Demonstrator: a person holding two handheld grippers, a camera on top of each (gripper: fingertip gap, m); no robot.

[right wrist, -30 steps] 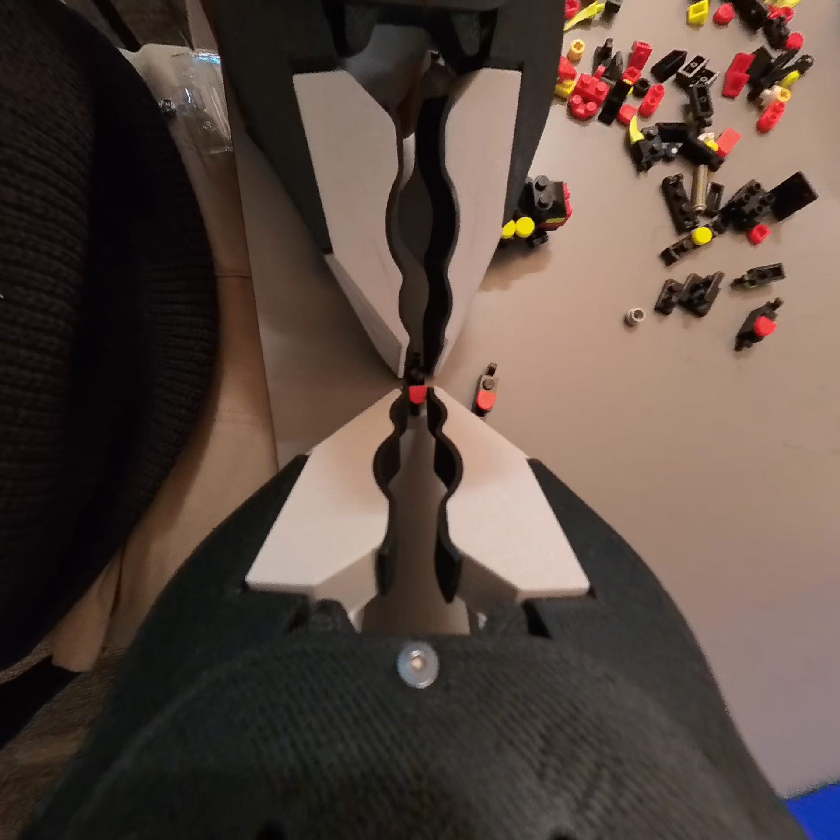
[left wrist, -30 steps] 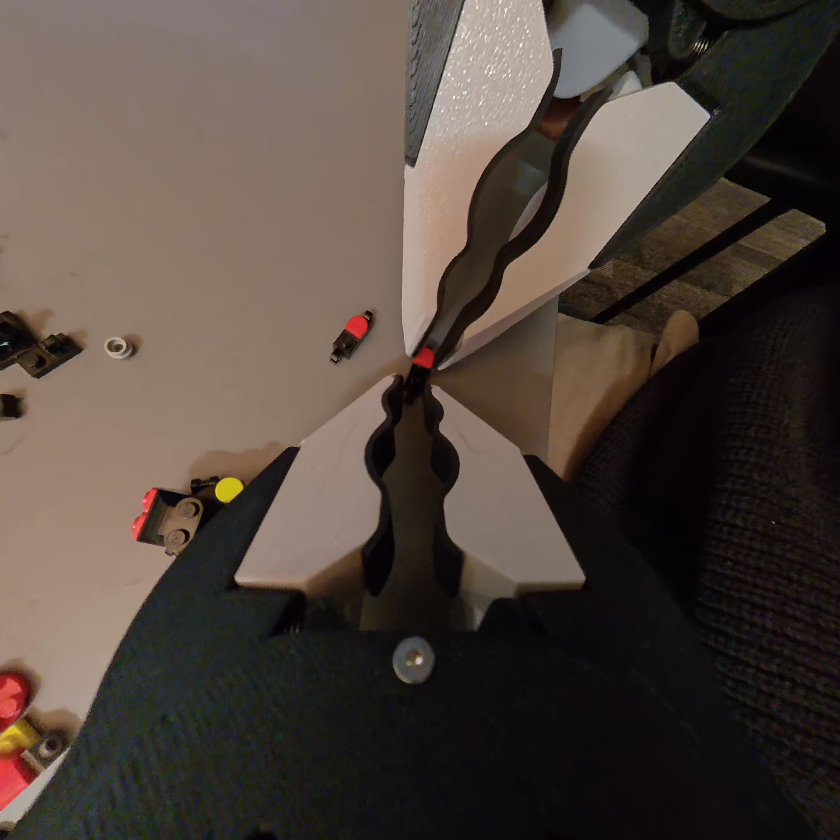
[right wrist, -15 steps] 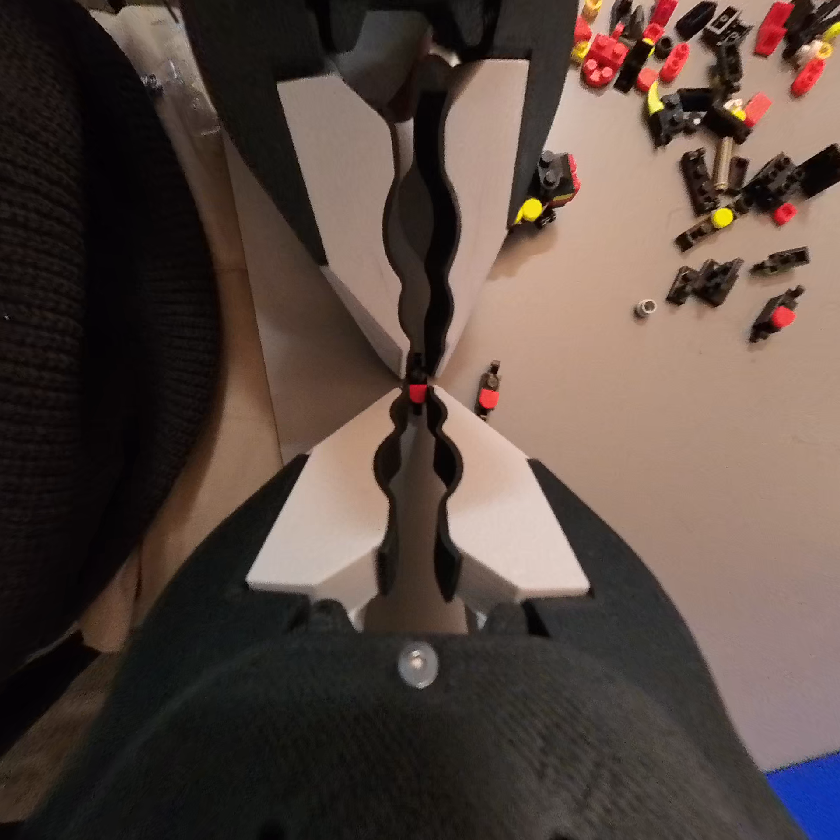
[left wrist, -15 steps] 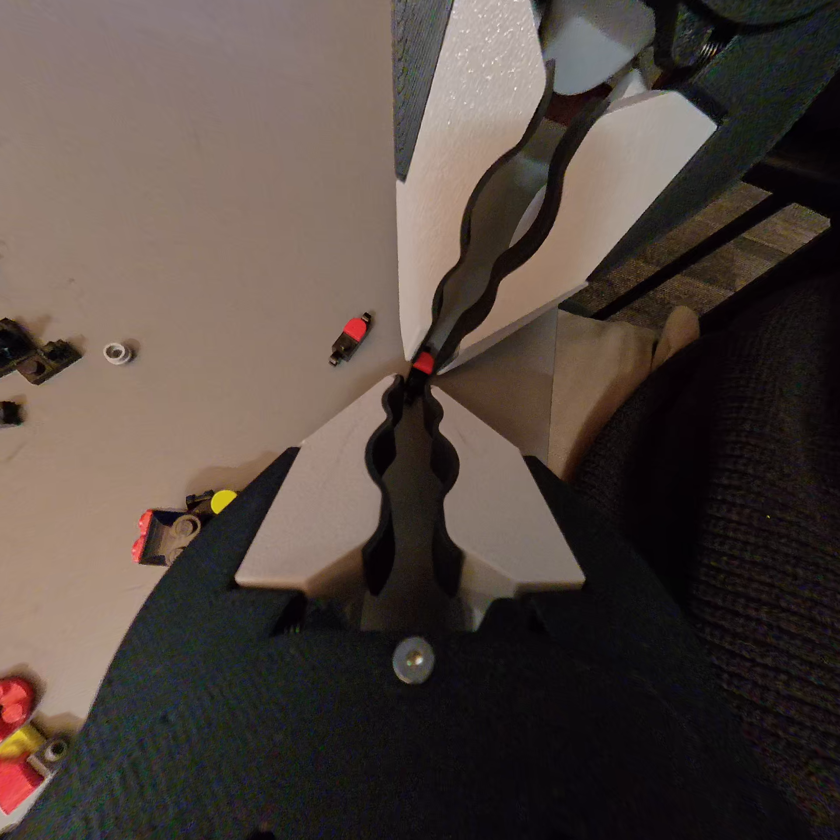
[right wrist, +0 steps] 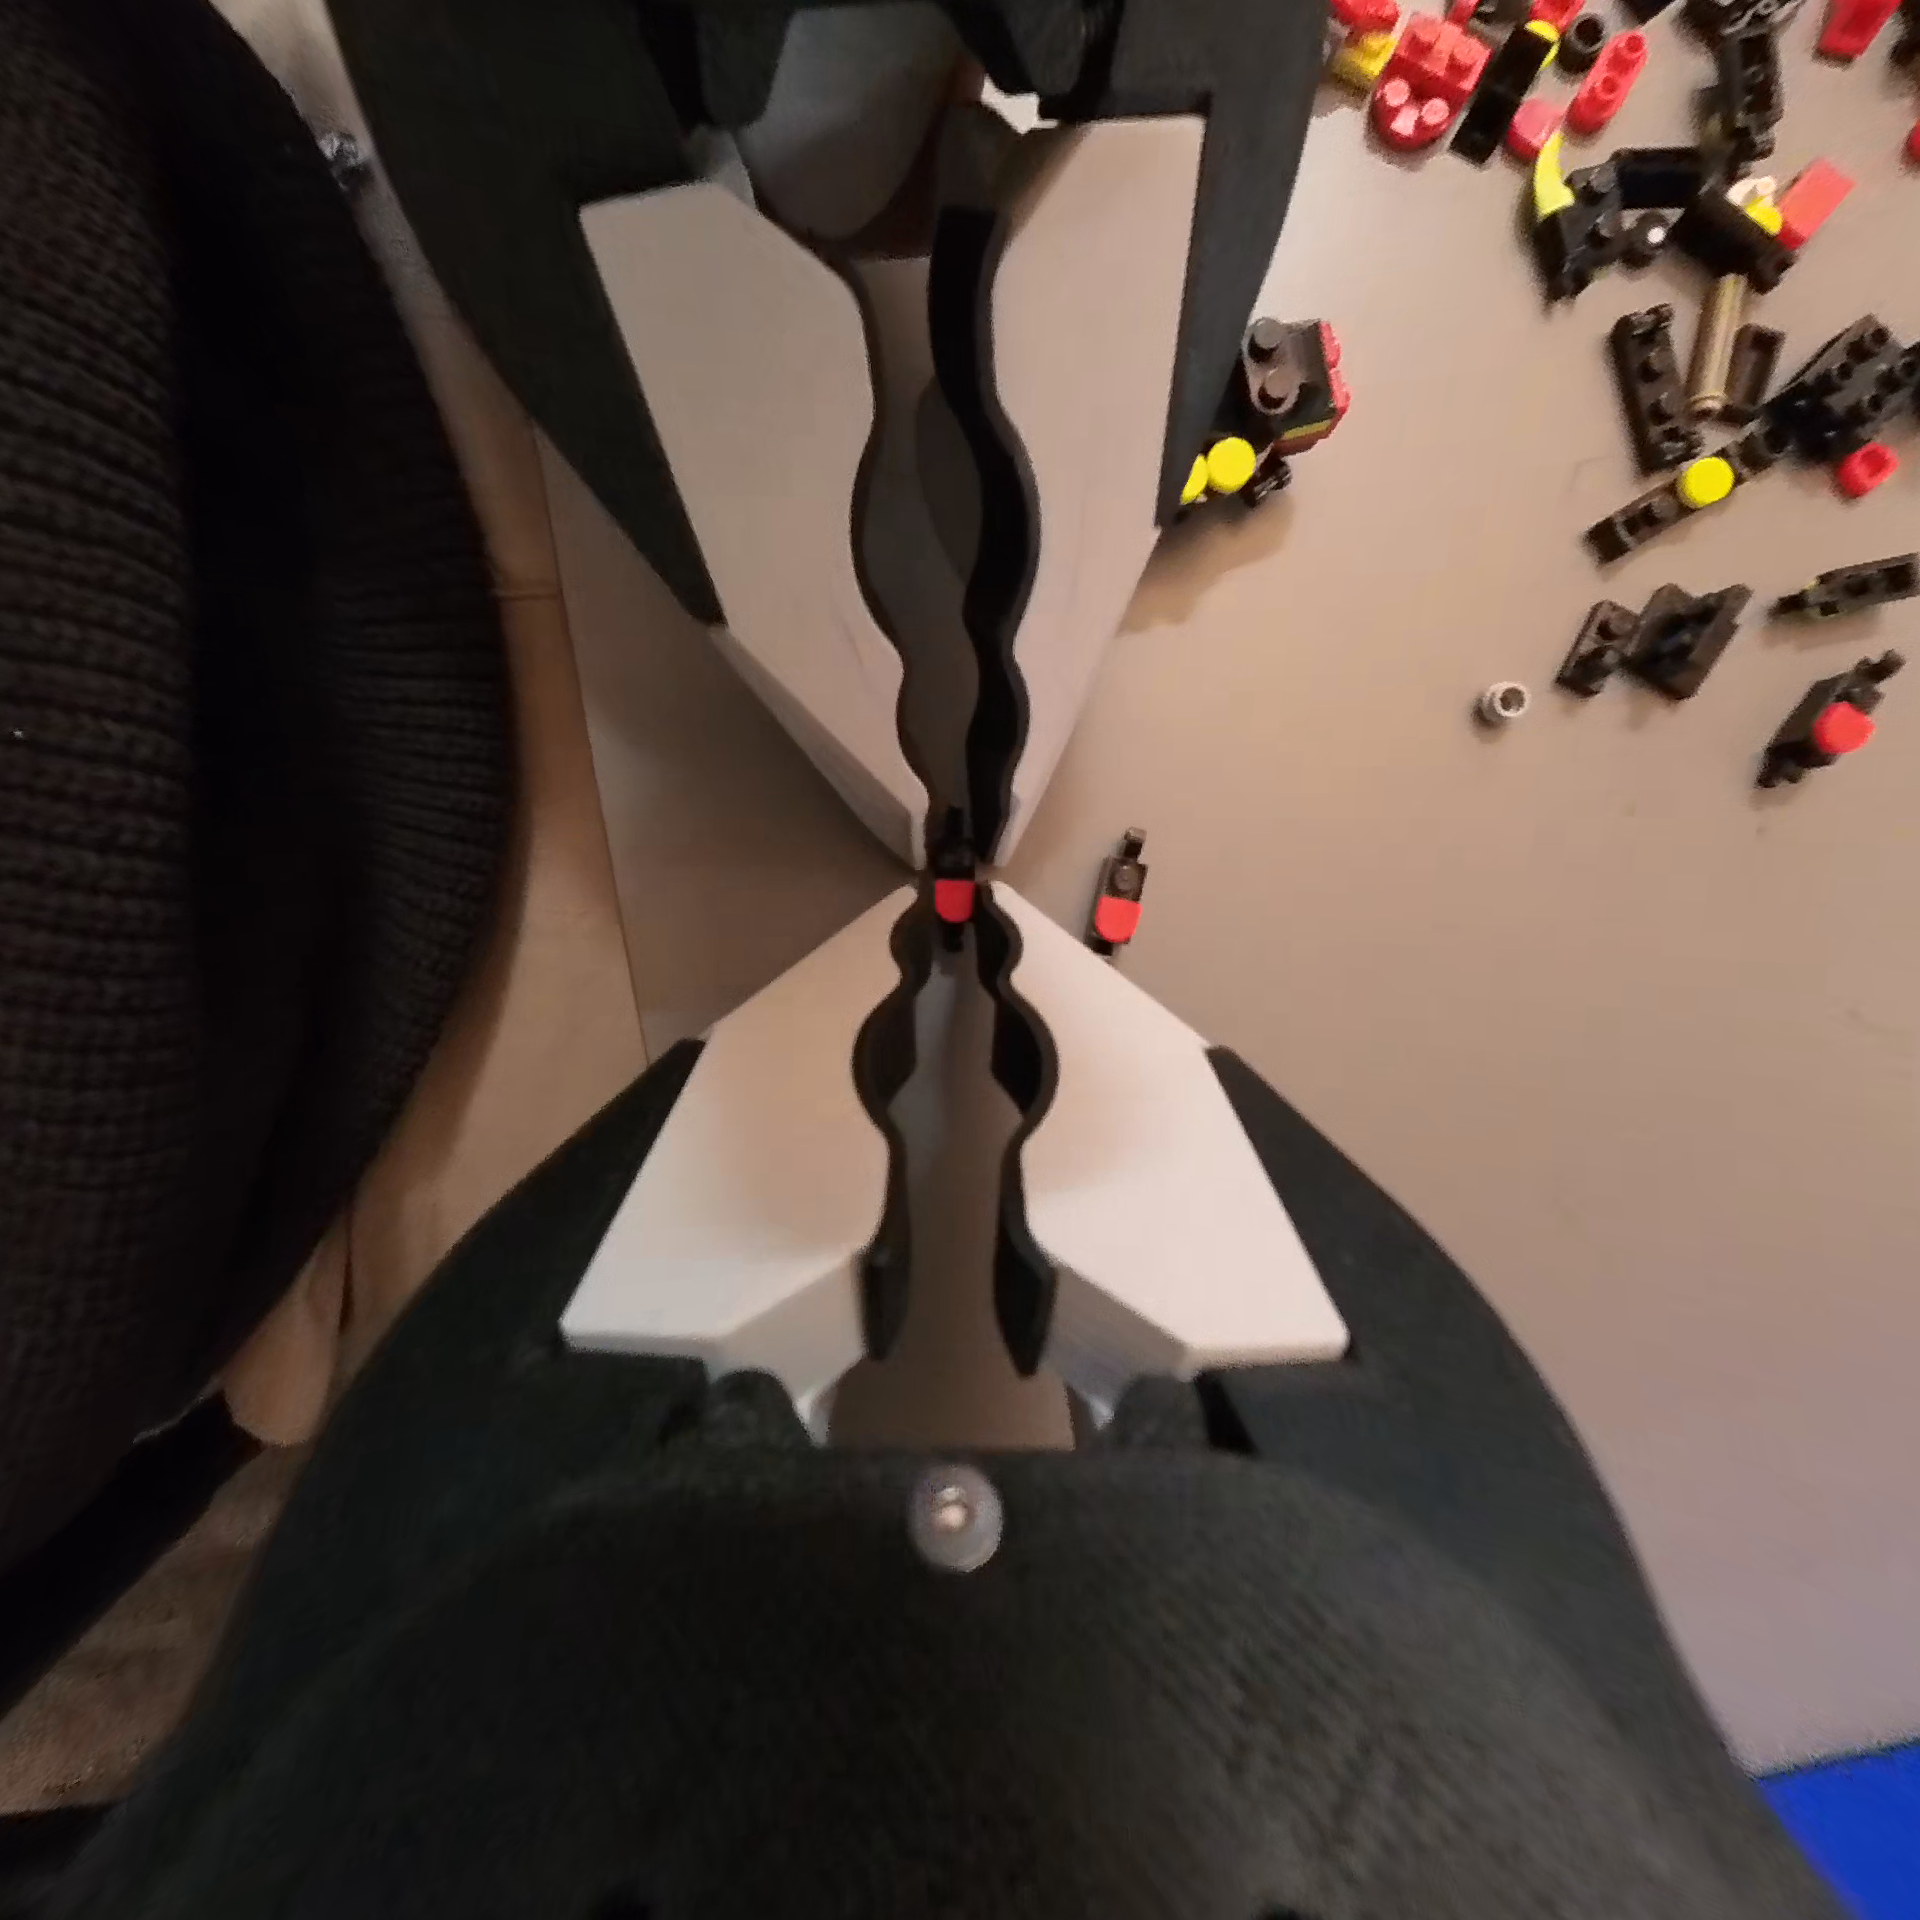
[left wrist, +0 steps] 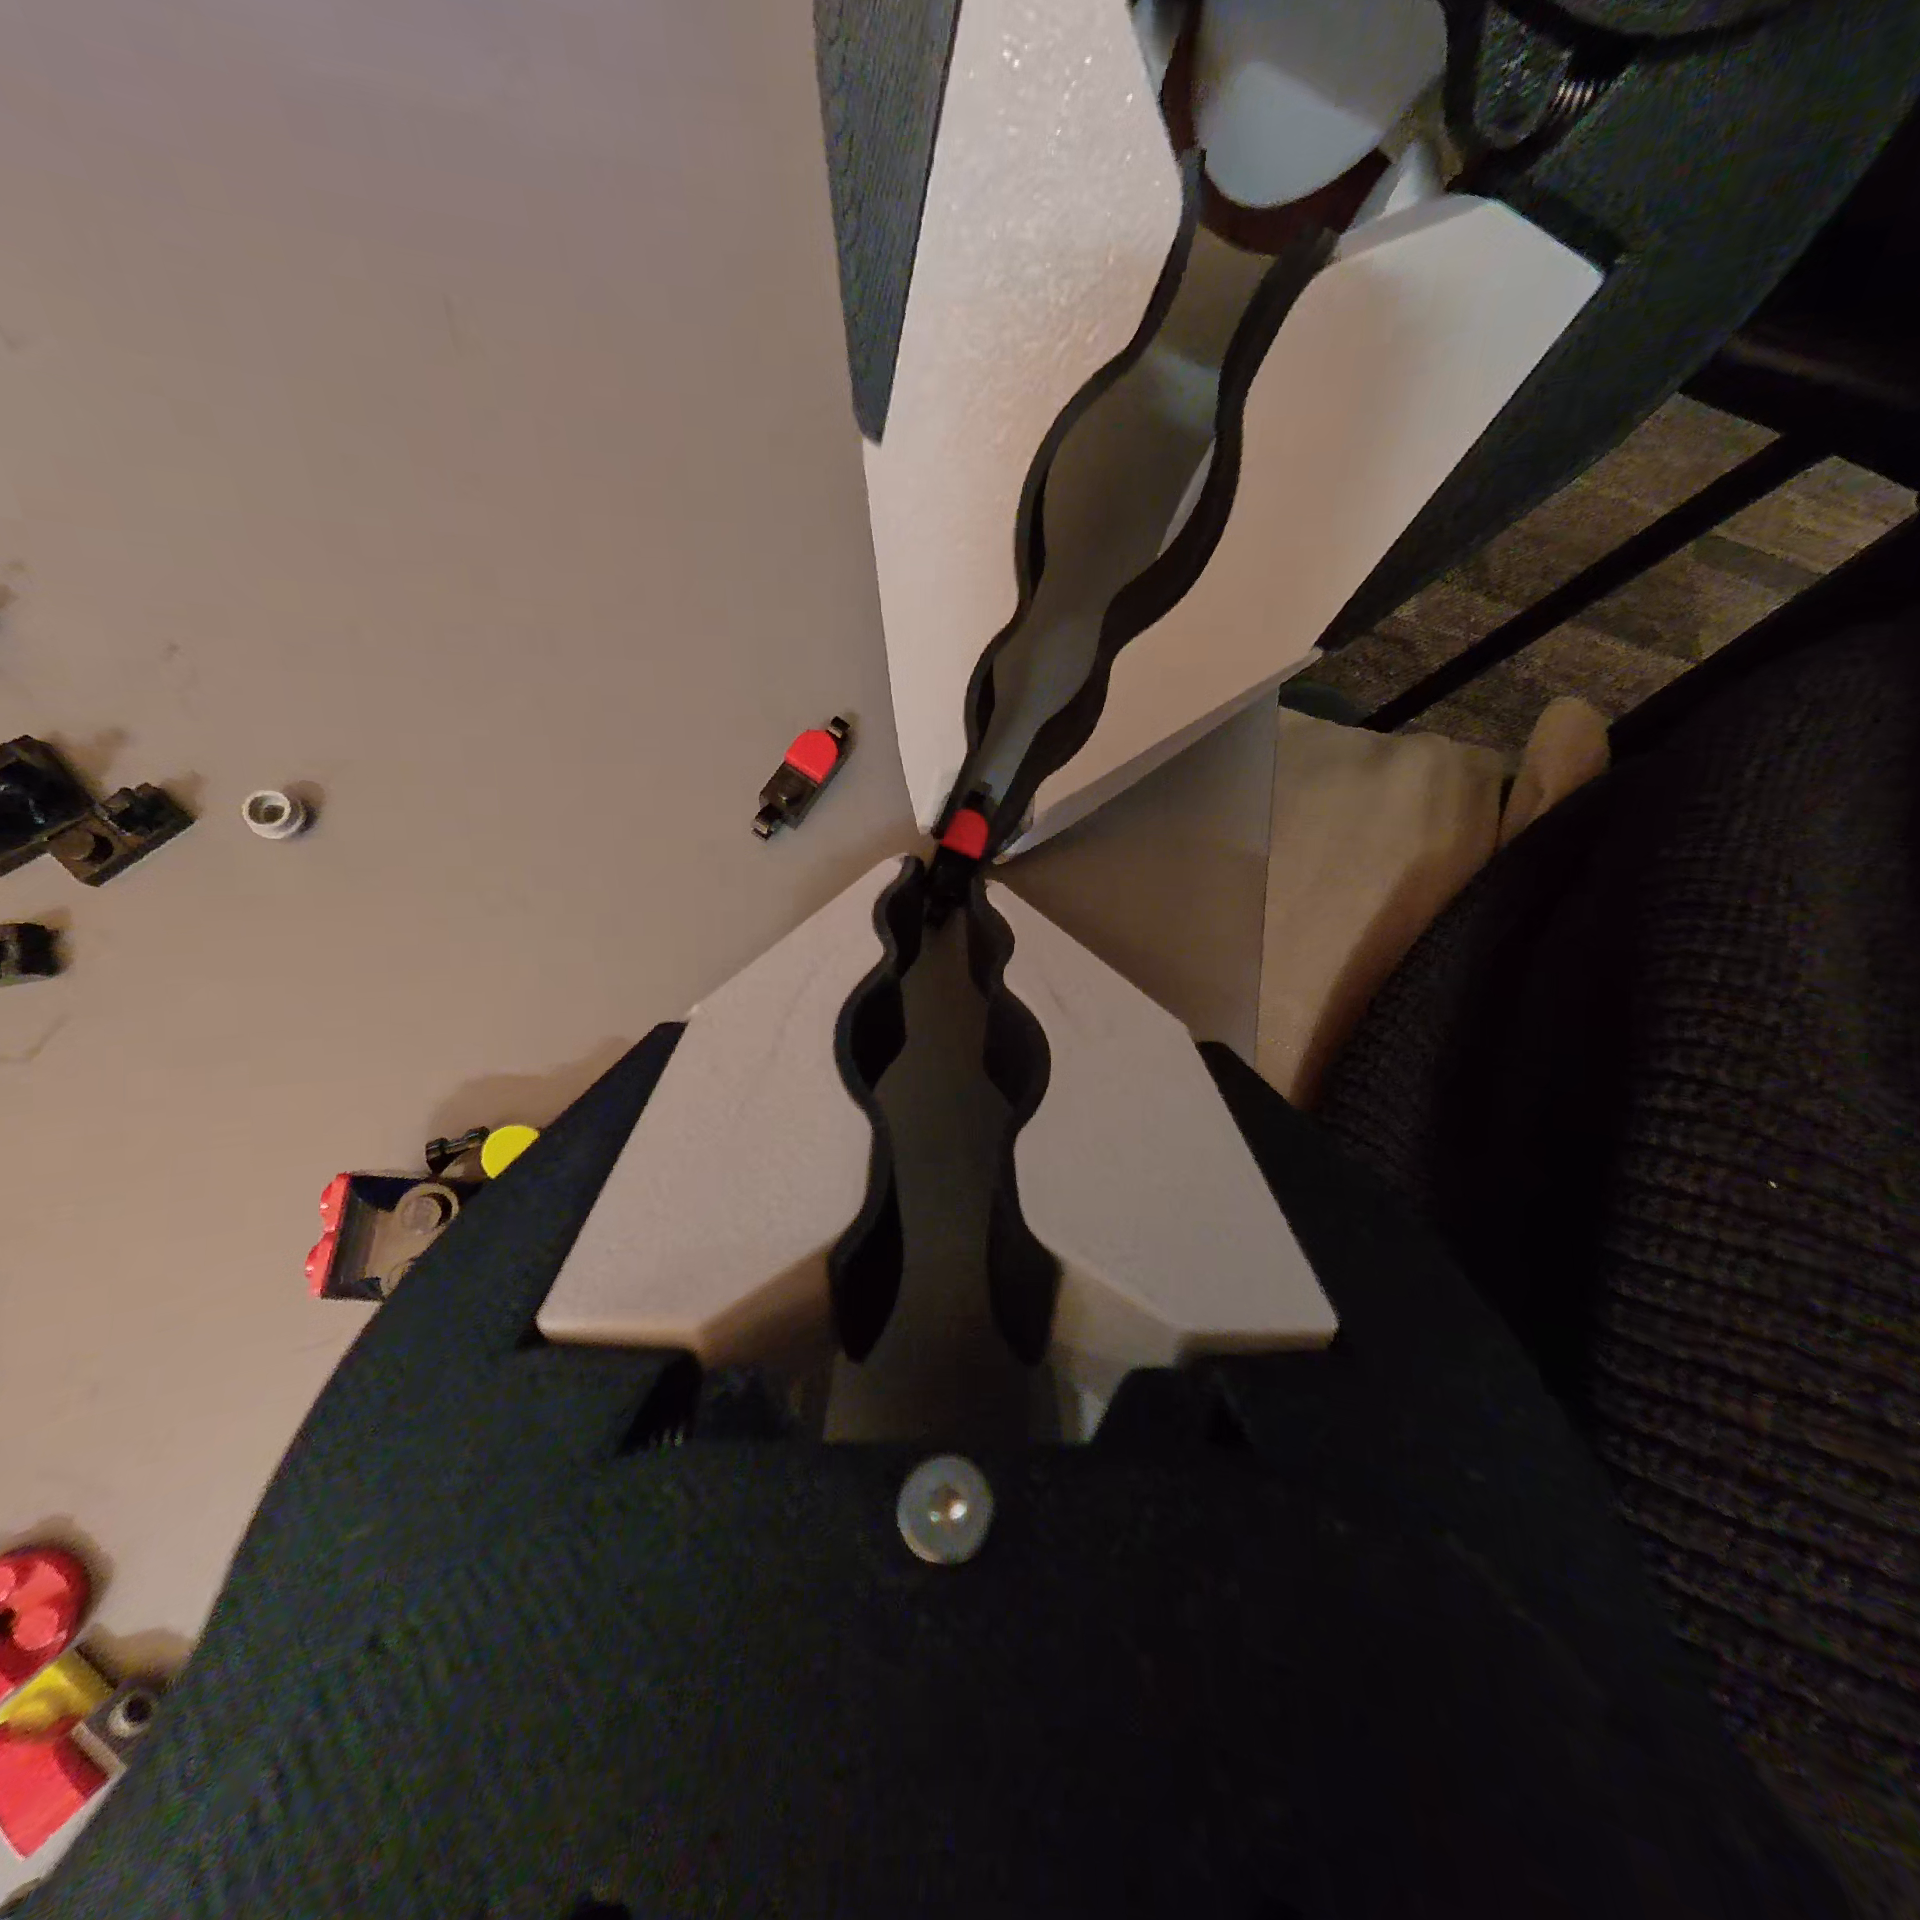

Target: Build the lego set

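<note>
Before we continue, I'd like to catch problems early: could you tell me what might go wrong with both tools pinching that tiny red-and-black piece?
1. The left tool and right tool grip the red-and-black piece only at their tips; it could slip out.
2. They meet near the table edge, so a dropped piece might fall off.

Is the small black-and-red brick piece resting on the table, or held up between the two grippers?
Held up: the black-and-red piece is pinched tip to tip by the left gripper and right gripper, above the table.
</note>
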